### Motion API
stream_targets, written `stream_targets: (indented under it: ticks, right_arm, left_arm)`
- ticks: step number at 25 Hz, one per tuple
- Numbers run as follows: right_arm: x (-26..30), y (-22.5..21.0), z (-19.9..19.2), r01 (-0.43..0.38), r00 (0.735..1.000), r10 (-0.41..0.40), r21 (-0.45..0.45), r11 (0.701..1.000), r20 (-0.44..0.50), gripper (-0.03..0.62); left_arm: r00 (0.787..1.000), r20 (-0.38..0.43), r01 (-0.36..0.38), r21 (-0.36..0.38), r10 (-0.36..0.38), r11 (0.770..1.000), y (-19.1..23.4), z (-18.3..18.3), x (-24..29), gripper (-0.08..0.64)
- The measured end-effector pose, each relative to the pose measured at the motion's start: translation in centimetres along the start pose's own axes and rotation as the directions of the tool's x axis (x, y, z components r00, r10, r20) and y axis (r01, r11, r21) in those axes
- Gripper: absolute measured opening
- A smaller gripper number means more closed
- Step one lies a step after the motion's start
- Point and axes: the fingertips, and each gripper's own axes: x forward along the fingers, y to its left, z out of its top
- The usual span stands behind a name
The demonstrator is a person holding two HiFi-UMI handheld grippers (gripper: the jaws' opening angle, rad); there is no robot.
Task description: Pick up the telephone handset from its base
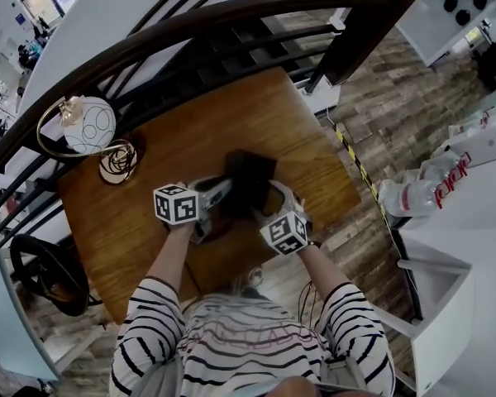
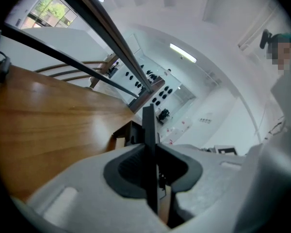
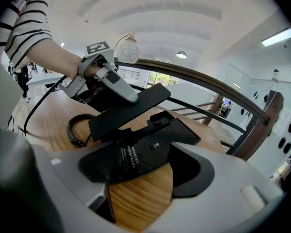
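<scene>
A black telephone base (image 3: 172, 135) sits on the wooden table (image 1: 149, 222), with its coiled cord (image 3: 75, 130) trailing to the left. The flat black handset (image 3: 128, 111) hangs tilted just above the base, and my left gripper (image 3: 120, 89) is shut on its near end. In the left gripper view the handset (image 2: 148, 130) shows edge-on, pinched between the pads. My right gripper (image 3: 153, 168) stands wide around the base's near corner; wood shows between the base and the right pad. From the head view both grippers (image 1: 219, 195) (image 1: 269, 203) meet at the phone (image 1: 250, 179).
A globe lamp on a brass ring (image 1: 89, 125) stands at the table's far left corner. A dark curved railing (image 1: 231, 15) runs behind the table. Bottles (image 1: 430, 190) lie on a white counter to the right. A black hoop (image 1: 45, 271) rests on the floor at the left.
</scene>
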Motion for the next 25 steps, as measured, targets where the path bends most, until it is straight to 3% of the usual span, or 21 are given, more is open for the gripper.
stream_targets:
  ticks: [6, 12, 17, 25]
  right_arm:
    - [-3.2, 1.3, 1.7, 0.012, 0.997, -0.016, 0.044, 0.999, 0.071, 0.299]
    - [-7.8, 2.1, 3.1, 0.040, 0.987, -0.064, 0.161, 0.986, 0.148, 0.240]
    - [-11.6, 2.6, 4.4, 0.053, 0.969, -0.110, 0.251, 0.967, 0.220, 0.198]
    - [-17.8, 4.4, 5.6, 0.051, 0.936, -0.163, 0.337, 0.940, 0.313, 0.123]
  left_arm:
    - [0.995, 0.092, -0.026, -0.002, 0.026, 1.000, -2.1, 0.1, -3.2, 0.071]
    - [0.987, 0.150, -0.065, 0.059, 0.055, 0.996, -5.7, 0.2, -6.1, 0.069]
    - [0.980, 0.184, -0.089, 0.099, 0.070, 0.991, -8.6, -0.5, -7.8, 0.069]
    - [0.965, 0.239, -0.131, 0.102, 0.104, 0.986, -13.1, -3.2, -10.9, 0.069]
